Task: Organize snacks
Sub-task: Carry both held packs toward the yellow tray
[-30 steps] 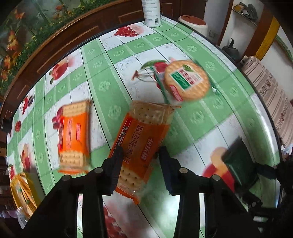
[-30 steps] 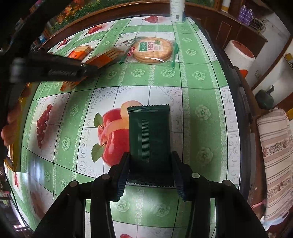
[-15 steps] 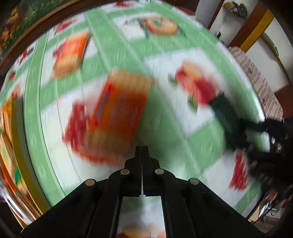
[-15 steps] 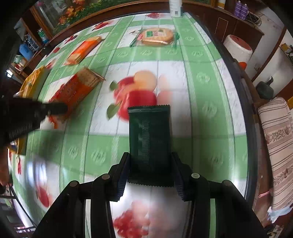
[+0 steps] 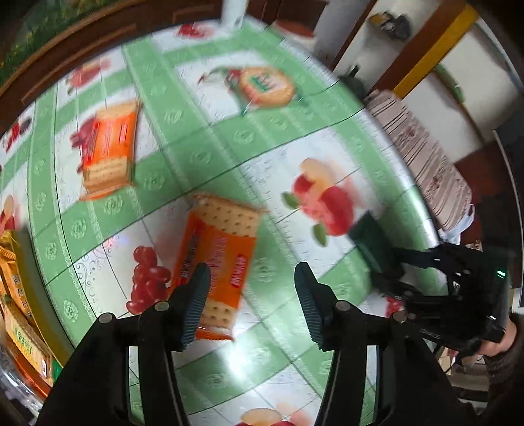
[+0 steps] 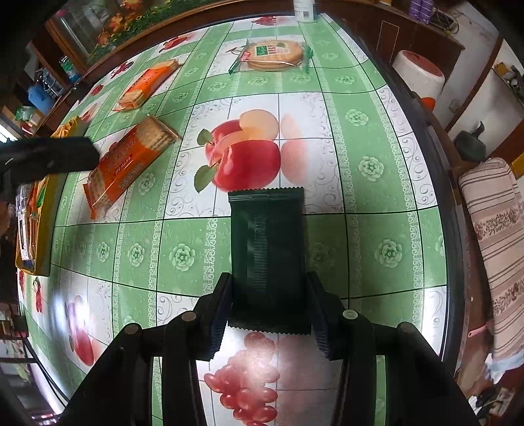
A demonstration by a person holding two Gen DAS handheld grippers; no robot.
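My left gripper (image 5: 250, 288) hangs over the table with its jaws opening and nothing pressed between them. An orange cracker packet (image 5: 217, 252) lies flat on the cloth below, partly behind the left finger. A second orange packet (image 5: 108, 147) lies further back, and a round biscuit packet (image 5: 265, 86) sits at the far side. My right gripper (image 6: 268, 295) is shut on a dark green packet (image 6: 267, 242), held just above the cloth. The right view also shows both orange packets (image 6: 127, 164) (image 6: 147, 83) and the round biscuits (image 6: 273, 54).
A green fruit-print cloth covers the table (image 6: 360, 137). A yellow box (image 6: 42, 209) holding several snack packets stands at the table's left edge. A white canister (image 6: 303, 9) stands at the far edge. A striped cushion (image 6: 494, 245) and a white bin (image 6: 419, 72) are off to the right.
The left jaws had the orange packet between them, then closed empty, and now stand apart above it on the cloth. The right gripper carried the green packet nearer, off the apple print.
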